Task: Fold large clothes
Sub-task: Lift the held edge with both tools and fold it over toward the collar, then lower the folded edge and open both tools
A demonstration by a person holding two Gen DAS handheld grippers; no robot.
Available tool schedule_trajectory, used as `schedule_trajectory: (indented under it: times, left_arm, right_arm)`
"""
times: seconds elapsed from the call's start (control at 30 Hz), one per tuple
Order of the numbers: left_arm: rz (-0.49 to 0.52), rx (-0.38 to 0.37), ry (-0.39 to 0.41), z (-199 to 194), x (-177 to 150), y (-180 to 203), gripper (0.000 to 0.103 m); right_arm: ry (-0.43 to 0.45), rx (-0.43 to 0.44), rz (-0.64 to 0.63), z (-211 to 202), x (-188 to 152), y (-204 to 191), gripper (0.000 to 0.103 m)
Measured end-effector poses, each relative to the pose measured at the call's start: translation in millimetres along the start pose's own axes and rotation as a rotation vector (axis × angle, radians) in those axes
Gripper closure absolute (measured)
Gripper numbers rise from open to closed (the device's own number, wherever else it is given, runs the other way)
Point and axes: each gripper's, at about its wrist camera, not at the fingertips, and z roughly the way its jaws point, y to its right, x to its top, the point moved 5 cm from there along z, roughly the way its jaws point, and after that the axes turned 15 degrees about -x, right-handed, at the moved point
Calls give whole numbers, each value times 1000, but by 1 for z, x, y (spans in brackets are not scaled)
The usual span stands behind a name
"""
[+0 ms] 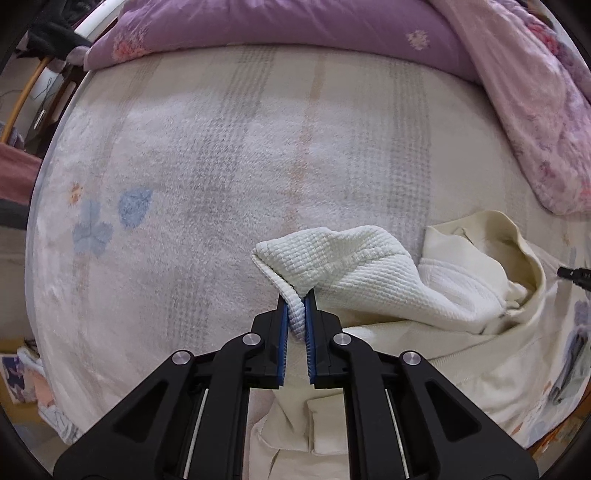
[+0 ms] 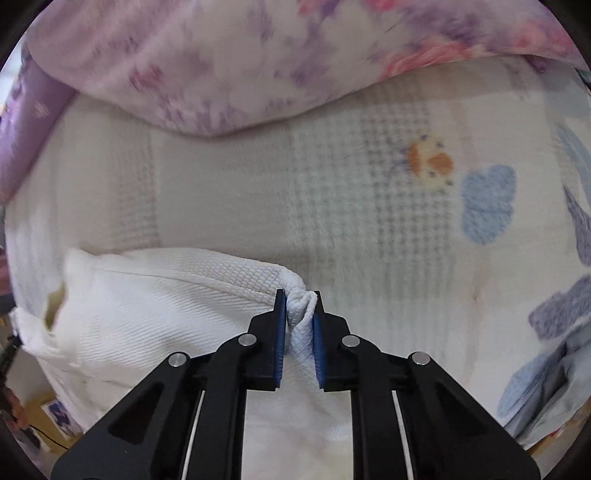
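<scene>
A cream waffle-knit garment [image 1: 373,273] lies bunched on the bed, its smooth lining and collar opening to the right. My left gripper [image 1: 296,301] is shut on a folded edge of this garment, the knit pinched between its blue pads. In the right wrist view the same white waffle-knit garment [image 2: 147,314] spreads to the lower left. My right gripper [image 2: 298,295] is shut on a gathered corner of it, fabric bulging between the pads. The tip of the right gripper [image 1: 576,277] shows at the right edge of the left wrist view.
The bed is covered by a pale fleecy blanket [image 1: 229,155] with blue flower prints. A purple quilt [image 1: 280,26] lies along the far side and a pink floral quilt [image 2: 229,62] is heaped beside the garment. The bed's edge [image 1: 40,192] curves at left, with floor beyond.
</scene>
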Motion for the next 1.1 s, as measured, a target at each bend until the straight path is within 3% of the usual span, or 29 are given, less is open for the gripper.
schedule_trajectory:
  times: [0.2, 0.53, 0.73, 0.93, 1.1]
  left_arm:
    - [21, -17, 5, -22, -17, 7, 95]
    - [30, -46, 48, -76, -51, 30, 95]
    - [44, -42, 75, -109, -96, 33, 95]
    - [-8, -50, 96, -134, -151, 26, 95]
    - [-20, -10, 128, -159, -202, 14, 102]
  right_arm:
    - [56, 41, 6, -52, -23, 17, 92]
    - [141, 111, 31, -133, -97, 47, 92]
    - [201, 142, 31, -166, -158, 49, 92]
    - [223, 150, 36, -188, -228, 54, 93]
    - [269, 162, 113, -198, -287, 63, 96]
